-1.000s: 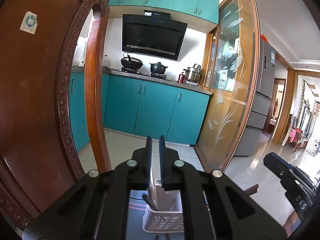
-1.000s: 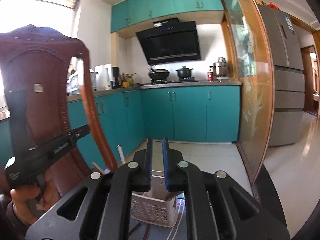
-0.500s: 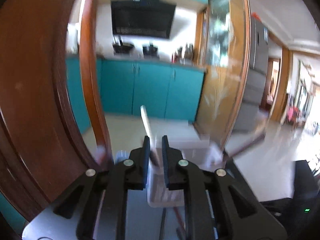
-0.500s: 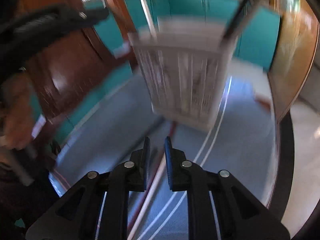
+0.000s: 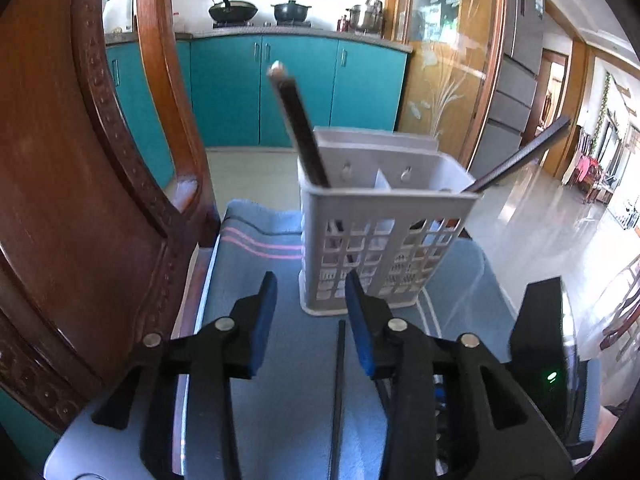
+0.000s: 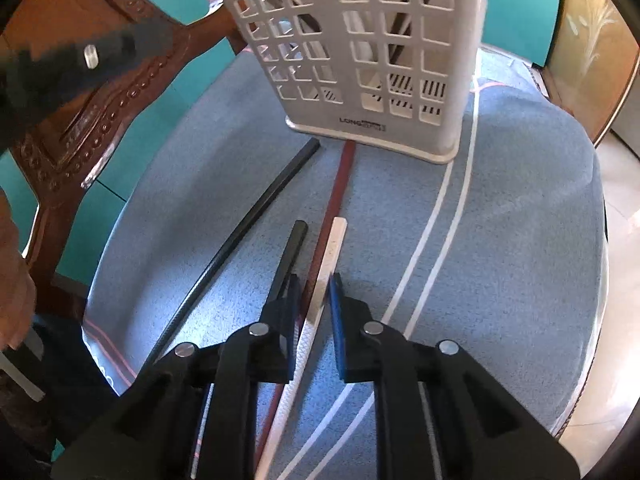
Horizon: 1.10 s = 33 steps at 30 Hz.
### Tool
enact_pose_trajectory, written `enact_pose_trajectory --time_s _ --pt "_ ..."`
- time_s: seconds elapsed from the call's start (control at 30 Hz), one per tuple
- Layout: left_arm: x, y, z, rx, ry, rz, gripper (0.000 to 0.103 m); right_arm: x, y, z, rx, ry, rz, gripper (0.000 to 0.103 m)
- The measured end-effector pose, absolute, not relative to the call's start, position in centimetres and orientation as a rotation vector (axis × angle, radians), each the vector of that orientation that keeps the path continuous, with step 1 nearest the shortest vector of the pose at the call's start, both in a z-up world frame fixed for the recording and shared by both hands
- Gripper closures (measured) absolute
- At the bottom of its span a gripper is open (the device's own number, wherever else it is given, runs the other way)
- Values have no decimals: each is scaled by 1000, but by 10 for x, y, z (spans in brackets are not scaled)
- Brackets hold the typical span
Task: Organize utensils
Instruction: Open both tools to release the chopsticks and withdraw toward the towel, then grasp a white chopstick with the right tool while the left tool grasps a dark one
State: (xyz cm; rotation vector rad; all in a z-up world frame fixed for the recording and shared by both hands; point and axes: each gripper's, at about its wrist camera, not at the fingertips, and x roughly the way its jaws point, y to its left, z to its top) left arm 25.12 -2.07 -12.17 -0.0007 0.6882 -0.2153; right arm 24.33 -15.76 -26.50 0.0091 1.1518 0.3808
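A white slotted utensil holder (image 5: 380, 232) stands on a blue cloth (image 5: 280, 380); it also shows in the right wrist view (image 6: 372, 52). Two dark chopsticks (image 5: 300, 120) lean in it, one to the left, one to the right (image 5: 520, 156). My left gripper (image 5: 311, 312) is open and empty just before the holder, with a black chopstick (image 5: 339, 392) lying between its fingers. My right gripper (image 6: 312, 300) is open low over the cloth, its fingers around a white chopstick (image 6: 326, 272) and a dark red one (image 6: 340, 184). Two black chopsticks (image 6: 248, 220) lie to the left.
A carved wooden chair back (image 5: 80, 160) rises close on the left of the cloth. The cloth's edge (image 6: 592, 240) drops off to the tiled floor on the right. Teal kitchen cabinets (image 5: 280, 80) and a glass door (image 5: 448, 60) stand beyond.
Both grippers have tipped down from the kitchen view to the cloth. Both have opened from shut. The right one has dropped low over the loose chopsticks.
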Motion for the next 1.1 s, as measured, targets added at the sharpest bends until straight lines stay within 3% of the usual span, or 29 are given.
enact_pose_trajectory --time_s 0.07,0.2,0.67,0.97,1.03,1.1 --pt "254 -20 -129 -3 726 -216 66 250 -169 -258 16 1135 358 95" --pt "261 -23 -144 17 804 -222 66 254 -192 -248 61 1105 272 97" --pt "262 -41 -195 120 999 -212 61 254 -193 -251 16 1112 219 89" --pt "262 -39 -219 117 1077 -213 59 255 -182 -258 -30 1105 223 90" --pt "258 -41 -222 123 1074 -219 62 253 -178 -258 -53 1098 216 93" --pt "257 -41 -220 115 1079 -232 75 250 -174 -258 -57 1098 219 94"
